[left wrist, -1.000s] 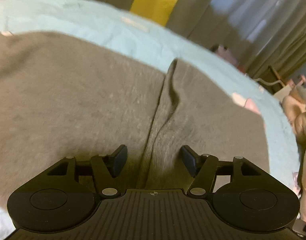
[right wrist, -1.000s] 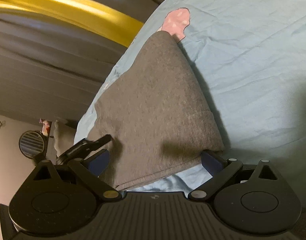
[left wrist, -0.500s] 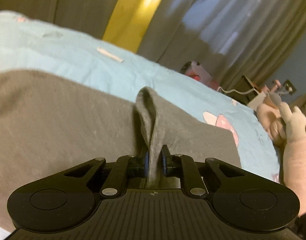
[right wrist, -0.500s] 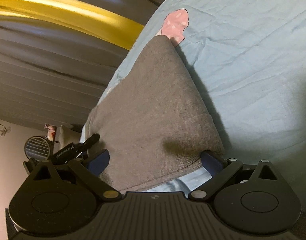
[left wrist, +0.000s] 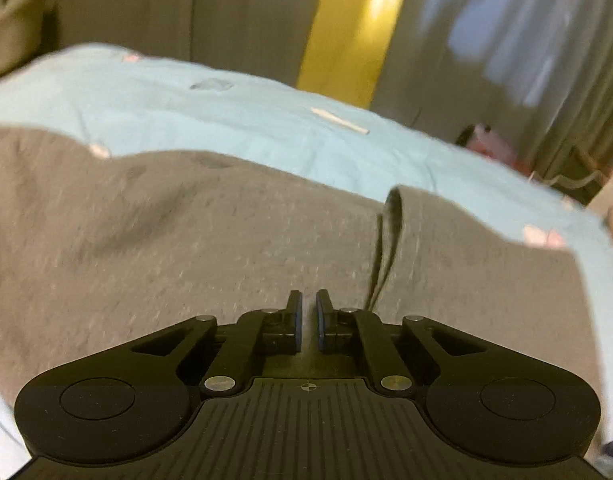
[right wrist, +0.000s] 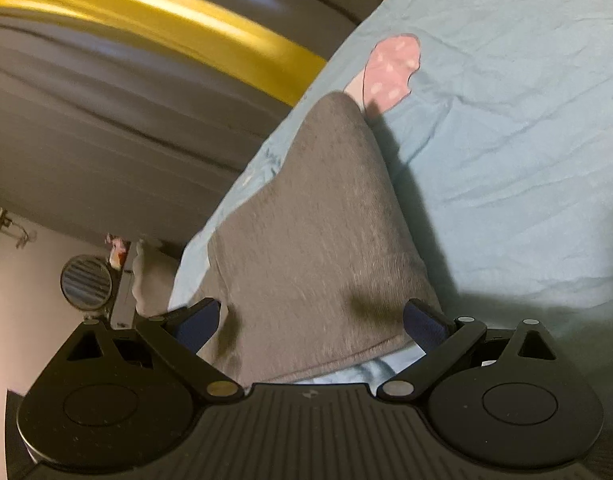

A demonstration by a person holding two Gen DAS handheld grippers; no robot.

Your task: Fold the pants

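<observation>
Left gripper [left wrist: 309,312]: jaws have just been closing and are now all but shut, only a thin slit between the pads. I can't tell whether any cloth is nipped in there. The raised ridge [left wrist: 388,232] in the grey pants [left wrist: 186,240] stands just to the right of the fingers, not clearly between them. My read is that the pinch was meant for that ridge, to lift a layer for the fold.

Right gripper [right wrist: 310,320]: jaws spread wide and holding nothing. The pant leg end runs between the pads without either pressing on it, and the hem [right wrist: 346,356] sits just ahead of the gripper body. It looks lined up there to take that end once the other side is secured.

The pants lie spread flat on the light blue bedsheet [left wrist: 226,120], the leg tapering away toward a pink print [right wrist: 394,68] on the sheet. Grey curtain [left wrist: 486,40] beyond the bed.

The fold is barely started, I'd say. Risk: the left side lifts with nothing in it.
</observation>
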